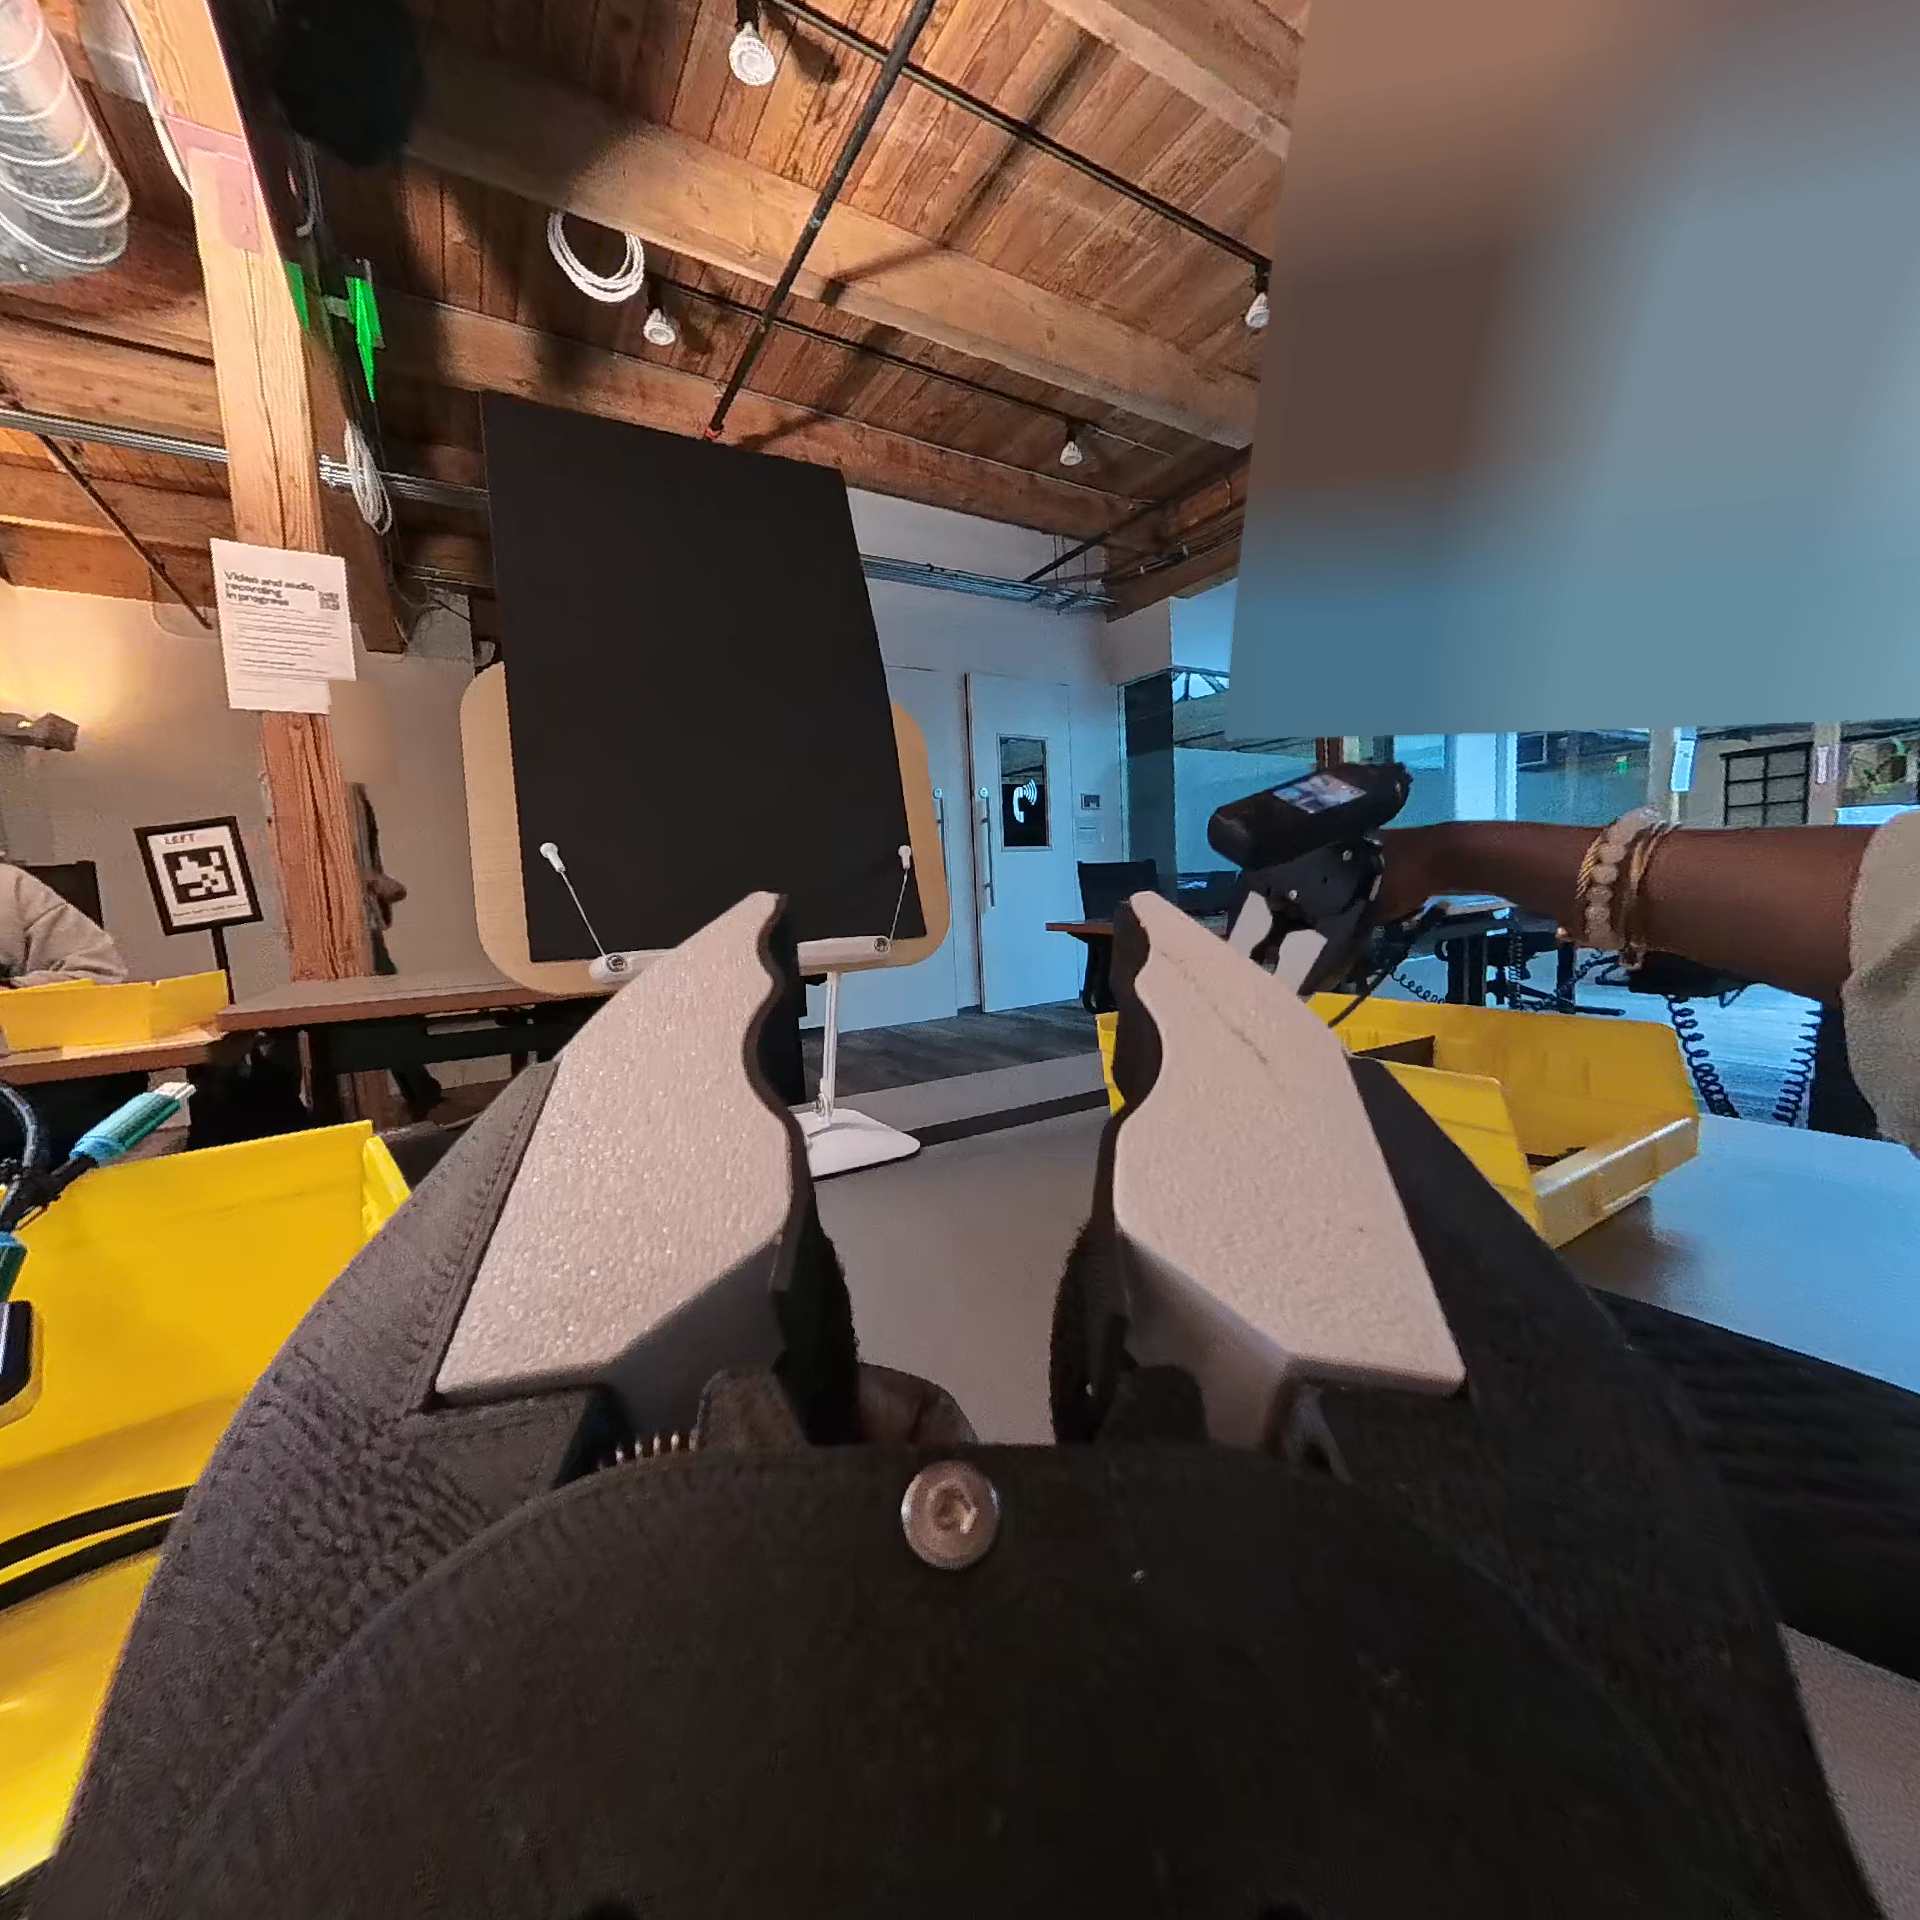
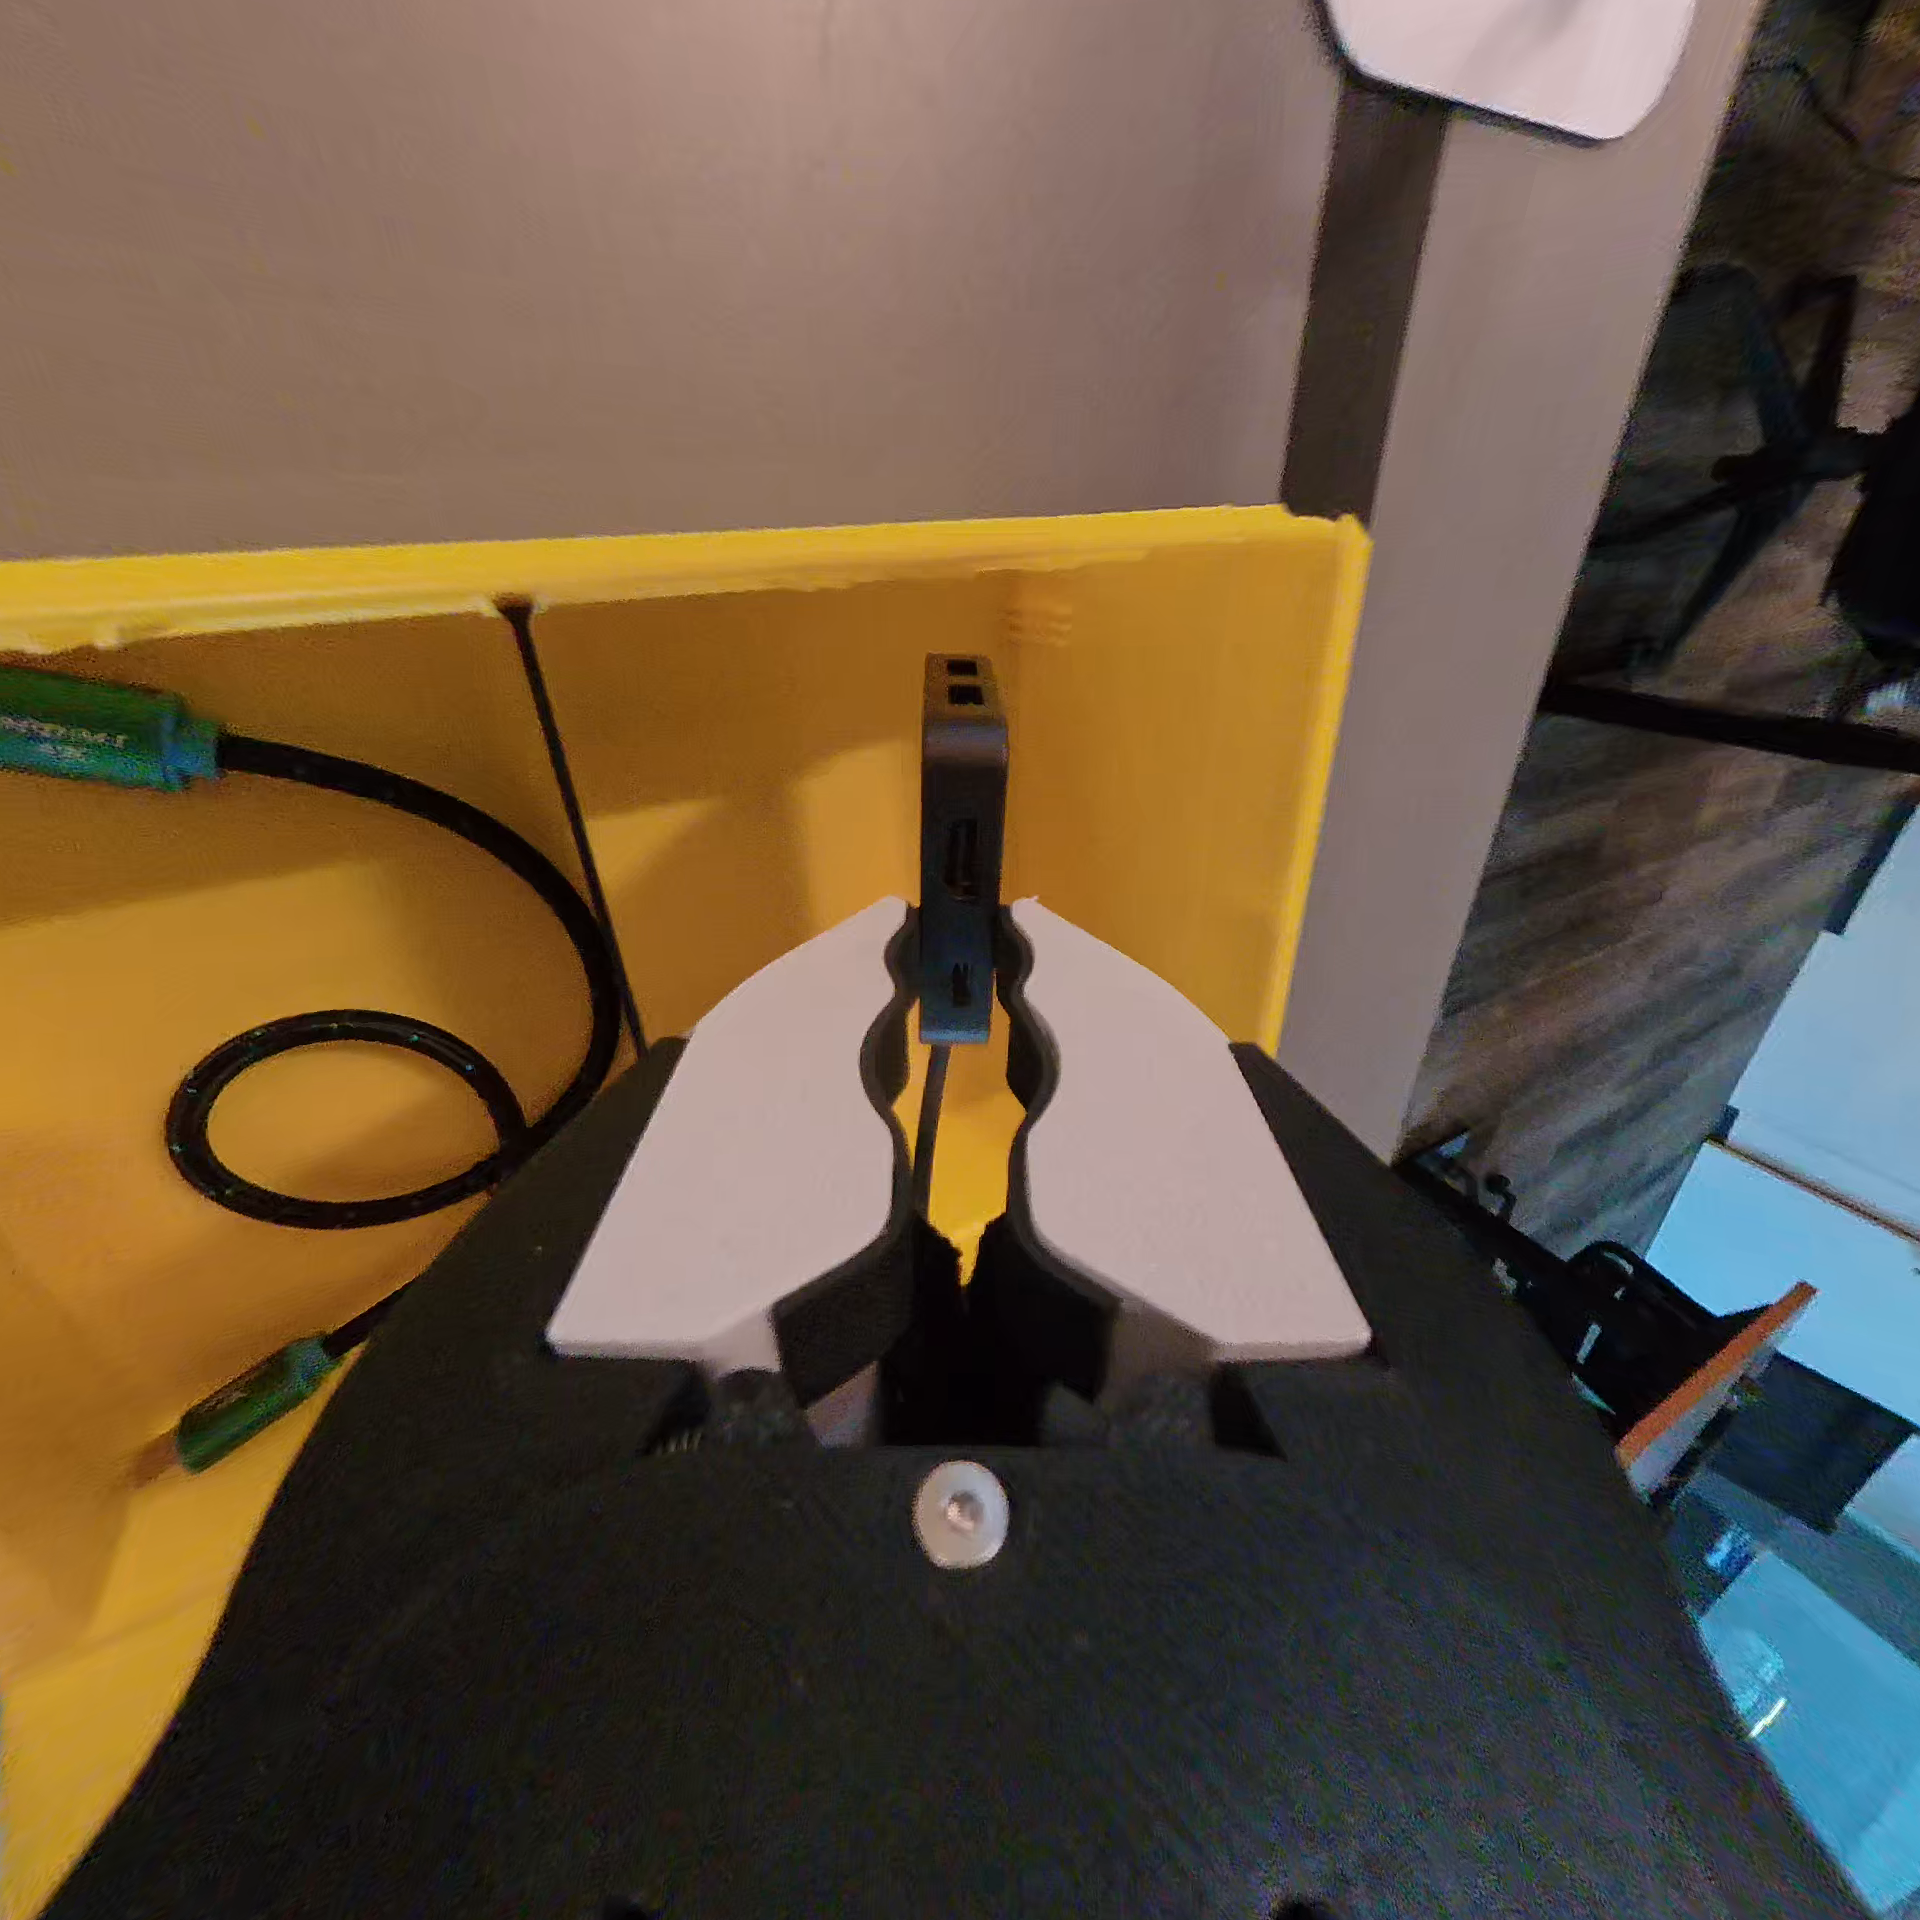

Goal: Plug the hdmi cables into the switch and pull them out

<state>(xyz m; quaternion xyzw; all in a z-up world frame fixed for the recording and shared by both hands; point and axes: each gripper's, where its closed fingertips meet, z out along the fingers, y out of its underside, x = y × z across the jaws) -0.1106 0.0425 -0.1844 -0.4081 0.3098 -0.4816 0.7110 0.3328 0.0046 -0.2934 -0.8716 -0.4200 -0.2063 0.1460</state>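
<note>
In the right wrist view my right gripper [image 2: 956, 920] is shut on a small black HDMI switch [image 2: 961, 769]. It holds the switch edge-on over a yellow bin [image 2: 831, 566], ports facing me. A thin black lead [image 2: 928, 1117] hangs from the switch. A black braided HDMI cable [image 2: 520, 873] with green plugs [image 2: 99, 732] lies coiled in the bin to the left. My left gripper [image 1: 956, 925] is open and empty above the grey table [image 1: 956, 1226]. The right gripper [image 1: 1288, 961] shows far right over a yellow bin [image 1: 1558, 1081].
A second yellow bin [image 1: 187, 1299] at the left holds a cable with a green plug [image 1: 135, 1122]. A black board on a white stand [image 1: 696, 675] rises at the table's far side. A person's forearm [image 1: 1714, 894] and a coiled black cord [image 1: 1704, 1060] are at the right.
</note>
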